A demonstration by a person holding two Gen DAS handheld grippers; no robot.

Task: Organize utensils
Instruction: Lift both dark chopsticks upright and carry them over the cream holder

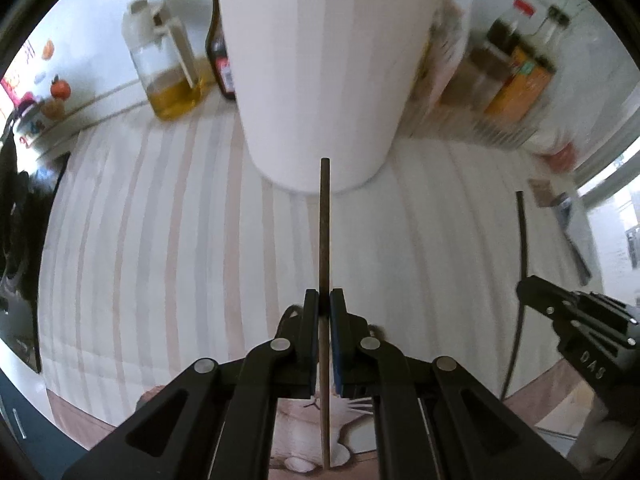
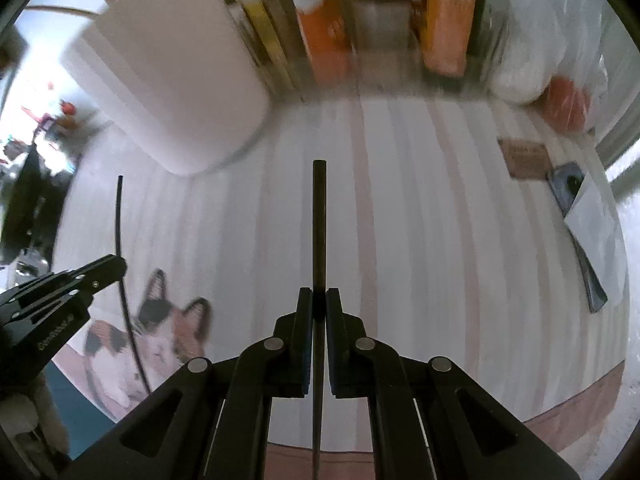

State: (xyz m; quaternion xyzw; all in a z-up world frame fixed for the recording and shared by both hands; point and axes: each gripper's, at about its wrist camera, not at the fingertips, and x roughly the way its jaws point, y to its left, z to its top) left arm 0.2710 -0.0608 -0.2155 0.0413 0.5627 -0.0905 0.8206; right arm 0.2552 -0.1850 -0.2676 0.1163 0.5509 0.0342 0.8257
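Observation:
My left gripper [image 1: 324,300] is shut on a brown chopstick [image 1: 325,232] that points ahead at the foot of a tall white utensil holder [image 1: 320,64]. My right gripper [image 2: 319,300] is shut on a dark chopstick [image 2: 319,224], lifted above the striped mat [image 2: 420,240]. The white holder [image 2: 176,92] stands to its upper left, with utensil ends showing blurred at its top. Each view shows the other gripper: the right one [image 1: 524,292] with its dark chopstick [image 1: 520,240] at the right edge, the left one [image 2: 118,264] with its chopstick [image 2: 119,216] at the left edge.
An oil jug [image 1: 168,64] and a dark bottle [image 1: 220,52] stand behind the holder on the left. A rack with orange boxes [image 2: 448,20] and jars lines the back. A cleaver [image 2: 580,216] and a small brown card [image 2: 526,158] lie at the right. A cat picture [image 2: 160,332] marks the mat's near edge.

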